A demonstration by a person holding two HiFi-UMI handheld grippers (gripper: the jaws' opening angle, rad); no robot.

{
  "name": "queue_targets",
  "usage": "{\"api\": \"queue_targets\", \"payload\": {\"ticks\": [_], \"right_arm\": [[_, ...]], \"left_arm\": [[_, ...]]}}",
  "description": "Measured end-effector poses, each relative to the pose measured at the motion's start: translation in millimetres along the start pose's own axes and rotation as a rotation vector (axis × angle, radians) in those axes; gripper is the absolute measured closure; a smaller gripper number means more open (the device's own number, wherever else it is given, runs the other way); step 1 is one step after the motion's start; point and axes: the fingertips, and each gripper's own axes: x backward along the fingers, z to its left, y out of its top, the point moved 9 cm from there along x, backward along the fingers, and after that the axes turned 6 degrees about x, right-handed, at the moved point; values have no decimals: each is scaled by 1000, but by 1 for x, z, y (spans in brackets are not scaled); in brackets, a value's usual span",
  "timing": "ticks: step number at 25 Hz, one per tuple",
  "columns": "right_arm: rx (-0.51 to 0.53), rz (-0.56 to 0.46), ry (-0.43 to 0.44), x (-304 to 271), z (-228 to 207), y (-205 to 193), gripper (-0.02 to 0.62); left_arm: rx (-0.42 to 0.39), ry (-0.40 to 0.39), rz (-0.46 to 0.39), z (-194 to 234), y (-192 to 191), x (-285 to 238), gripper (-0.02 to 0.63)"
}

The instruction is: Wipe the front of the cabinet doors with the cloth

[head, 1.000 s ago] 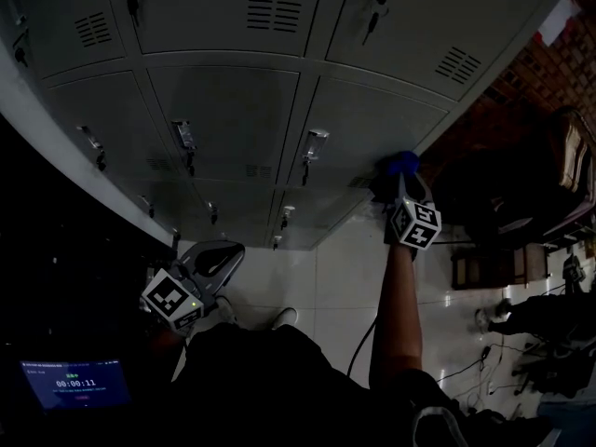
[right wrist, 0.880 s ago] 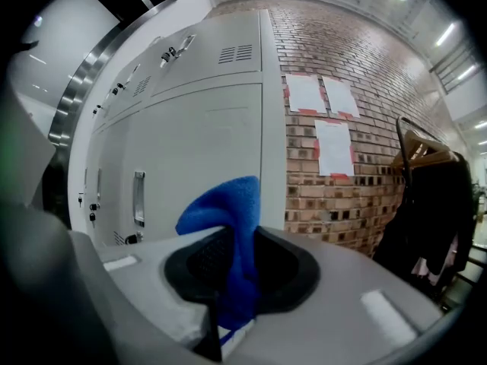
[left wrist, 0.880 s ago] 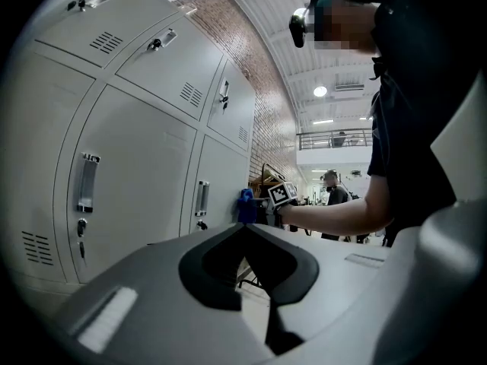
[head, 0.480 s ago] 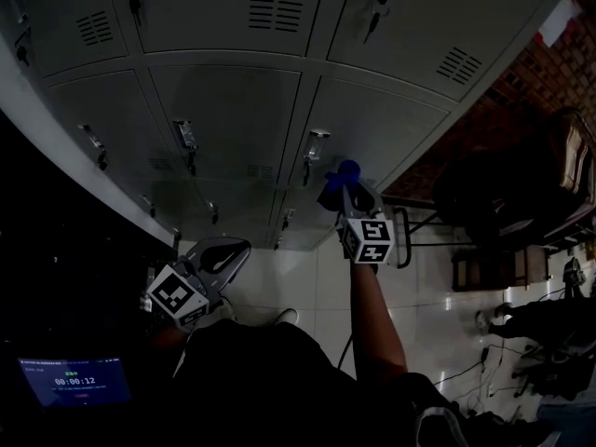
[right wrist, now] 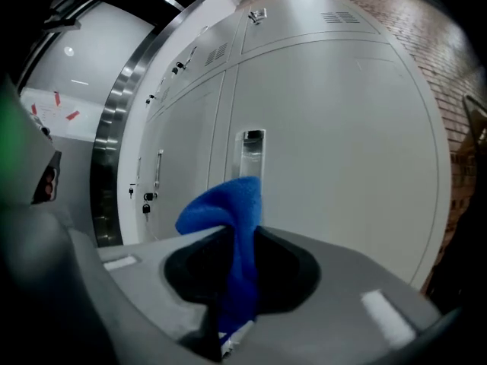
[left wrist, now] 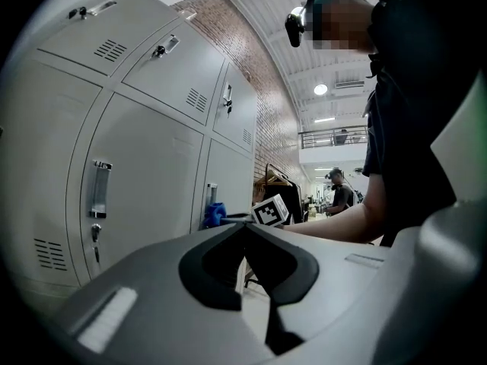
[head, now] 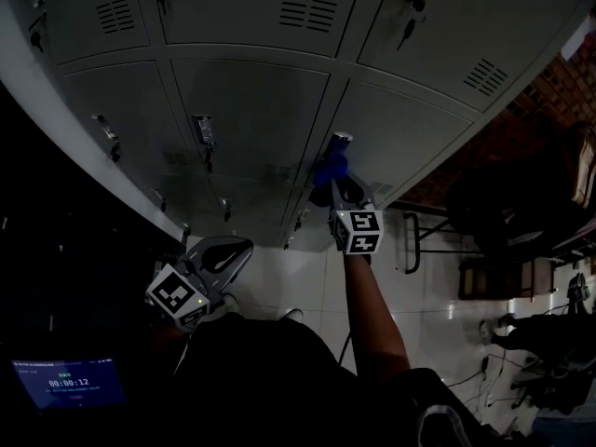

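Observation:
A blue cloth [right wrist: 232,234] is pinched in my right gripper [right wrist: 236,280], whose jaws are shut on it. In the head view the blue cloth [head: 331,168] is pressed against a grey locker door [head: 410,133] close to its metal handle [head: 340,141], at the left edge of that door. The handle [right wrist: 252,152] shows just above the cloth in the right gripper view. My left gripper [head: 223,261] hangs low, away from the cabinet, its jaws shut with nothing between them; in its own view they [left wrist: 245,243] meet in front of the locker doors [left wrist: 144,173].
The grey lockers [head: 251,101] fill the upper frame, each door with a handle and vents, some with keys. A tiled floor [head: 419,277], chairs [head: 521,203] and a brick wall lie to the right. A small lit screen [head: 65,382] sits at lower left.
My right gripper has swept the blue cloth leftward across the locker door, from its right side to the handle at its left edge. The left gripper has stayed put.

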Motion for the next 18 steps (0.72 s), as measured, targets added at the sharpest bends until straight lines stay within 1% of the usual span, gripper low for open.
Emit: {"api": "queue_targets", "payload": {"ticks": [4, 8, 12, 15, 18], "right_arm": [[-34, -3, -15, -8, -9, -6, 525], [-18, -6, -27, -11, -9, -8, 525], [1, 0, -65, -7, -13, -11, 525], [12, 23, -90, 0, -26, -20, 525], [21, 47, -127, 10, -46, -30, 525]], "left_arm": [[12, 11, 5, 7, -6, 4, 600], [20, 0, -9, 8, -6, 1, 600], [15, -13, -7, 9, -8, -4, 600], [21, -19, -6, 8, -10, -5, 600], [27, -30, 19, 5, -16, -7, 600]]}}
